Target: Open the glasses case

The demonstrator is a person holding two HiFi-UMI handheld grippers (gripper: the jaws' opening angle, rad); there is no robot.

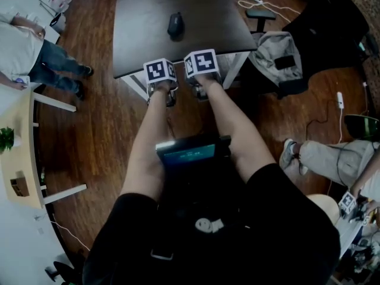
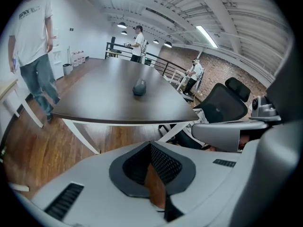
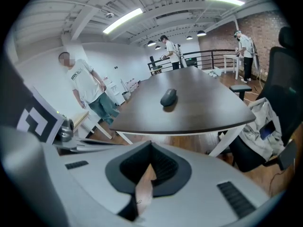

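Note:
The glasses case (image 1: 175, 24) is a dark oval shape lying shut on the dark table (image 1: 142, 40), near the table's middle. It also shows in the left gripper view (image 2: 139, 87) and in the right gripper view (image 3: 168, 97), well ahead of both grippers. My left gripper (image 1: 159, 71) and right gripper (image 1: 202, 63) are side by side at the table's near edge, above the wooden floor. The left gripper (image 2: 151, 148) has its jaws closed together with nothing in them. The right gripper (image 3: 150, 148) is the same, jaws together and holding nothing.
A person in a white shirt (image 1: 35, 58) stands left of the table. To the right, an office chair (image 1: 309, 34) carries a grey jacket (image 1: 276, 55). A seated person's leg (image 1: 326, 156) is at the far right. White cables (image 1: 339, 108) lie on the floor, and a light wooden desk (image 1: 18, 153) is at the left.

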